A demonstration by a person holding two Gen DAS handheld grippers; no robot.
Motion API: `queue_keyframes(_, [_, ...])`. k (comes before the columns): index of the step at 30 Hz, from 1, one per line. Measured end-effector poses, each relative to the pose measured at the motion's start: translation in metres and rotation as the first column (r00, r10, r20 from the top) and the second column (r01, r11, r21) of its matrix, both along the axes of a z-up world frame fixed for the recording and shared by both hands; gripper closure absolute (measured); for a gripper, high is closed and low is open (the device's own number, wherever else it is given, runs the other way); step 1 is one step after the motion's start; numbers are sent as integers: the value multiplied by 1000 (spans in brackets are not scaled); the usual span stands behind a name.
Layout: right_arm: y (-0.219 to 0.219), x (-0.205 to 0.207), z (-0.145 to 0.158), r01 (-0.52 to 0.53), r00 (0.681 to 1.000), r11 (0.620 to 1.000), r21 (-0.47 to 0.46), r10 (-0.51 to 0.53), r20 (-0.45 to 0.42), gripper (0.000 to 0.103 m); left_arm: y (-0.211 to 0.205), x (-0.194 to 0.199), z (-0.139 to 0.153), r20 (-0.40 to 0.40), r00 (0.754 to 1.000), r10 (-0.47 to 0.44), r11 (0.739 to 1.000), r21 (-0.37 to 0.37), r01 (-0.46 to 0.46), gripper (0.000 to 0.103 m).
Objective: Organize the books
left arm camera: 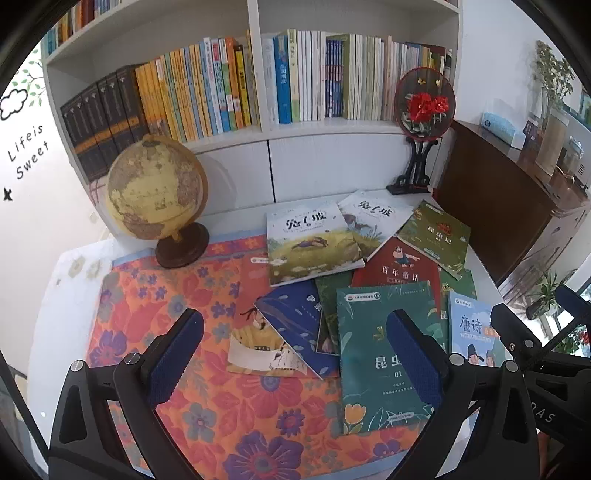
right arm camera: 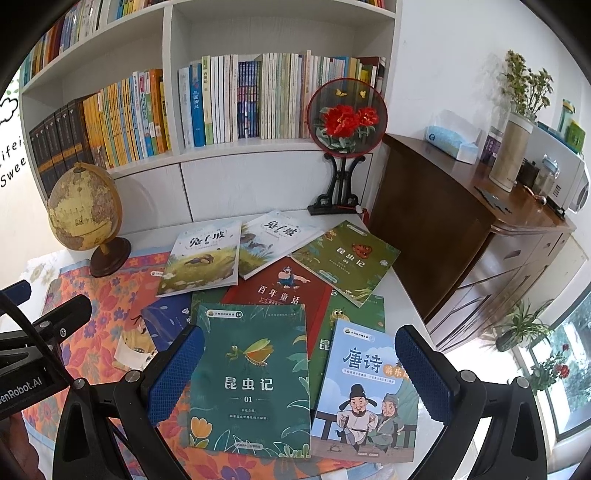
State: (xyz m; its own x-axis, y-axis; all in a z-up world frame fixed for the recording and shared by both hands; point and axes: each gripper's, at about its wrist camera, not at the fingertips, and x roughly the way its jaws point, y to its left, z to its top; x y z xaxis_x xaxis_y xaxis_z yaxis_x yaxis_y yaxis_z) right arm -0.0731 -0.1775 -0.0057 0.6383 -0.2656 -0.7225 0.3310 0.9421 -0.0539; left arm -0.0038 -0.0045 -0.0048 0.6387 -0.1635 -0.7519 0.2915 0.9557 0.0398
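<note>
Right now I hold both grippers above the near edge of the counter (left arm camera: pixel 74 295), and neither touches a book. My left gripper (left arm camera: pixel 295 354) is released, its blue pads (left arm camera: pixel 173 358) spread wide over the floral cloth (left arm camera: pixel 221 406). My right gripper (right arm camera: pixel 299 369) is released too, jaws apart, hovering over the teal insect book (right arm camera: pixel 255 380) and the light blue poetry book (right arm camera: pixel 369 398), which lie side by side nearest me. Beyond them the loose books overlap in a scattered heap: a red book (right arm camera: pixel 284 288) in the middle, a green book (right arm camera: pixel 347 258) to the right, 2 white-topped meadow books (right arm camera: pixel 203 258) farther back, and a navy book (left arm camera: pixel 295 321) over an orange one on the left. At the far left stands a globe (left arm camera: pixel 155 188), at the far right a round flower fan (right arm camera: pixel 347 118) on a black stand. Behind, the bookshelf (left arm camera: pixel 258 14) holds upright rows of books.
</note>
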Motion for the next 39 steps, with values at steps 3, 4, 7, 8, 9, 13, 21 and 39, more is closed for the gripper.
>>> queue_keyframes(3, [-1, 2, -3, 2, 1000, 1000, 1, -2, -7, 0, 0, 2, -5, -12, 1000, -4, 1000, -3, 4, 4])
queue_keyframes(4, [-2, 2, -4, 3, 1000, 1000, 1, -3, -9, 0, 0, 3, -6, -15, 1000, -6, 1000, -6, 6, 4])
queue_keyframes(7, [-4, 4, -7, 5, 1000, 1000, 3, -5, -17, 0, -1, 5, -12, -28, 1000, -10, 1000, -10, 10, 4])
queue_keyframes(8, [-5, 5, -9, 4, 1000, 1000, 6, -4, -22, 0, -1, 7, -15, -35, 999, -10, 1000, -8, 10, 4])
queue_keyframes(9, [-6, 6, -11, 3, 1000, 1000, 12, -3, -26, 0, -2, 8, -18, -42, 999, -10, 1000, -7, 10, 4])
queue_keyframes(13, [-12, 9, -21, 6, 999, 1000, 30, -4, -46, 0, -3, 13, -35, -79, 997, -13, 1000, -2, 13, 4])
queue_keyframes(21, [-48, 13, -57, 35, 991, 997, 73, -25, -129, 0, -3, 29, -79, -235, 969, -82, 994, -90, 62, 5])
queue_keyframes(39, [-70, 16, -168, 0, 962, 935, 355, 98, -257, 35, -31, 27, -197, -472, 849, -237, 967, -204, 156, 15])
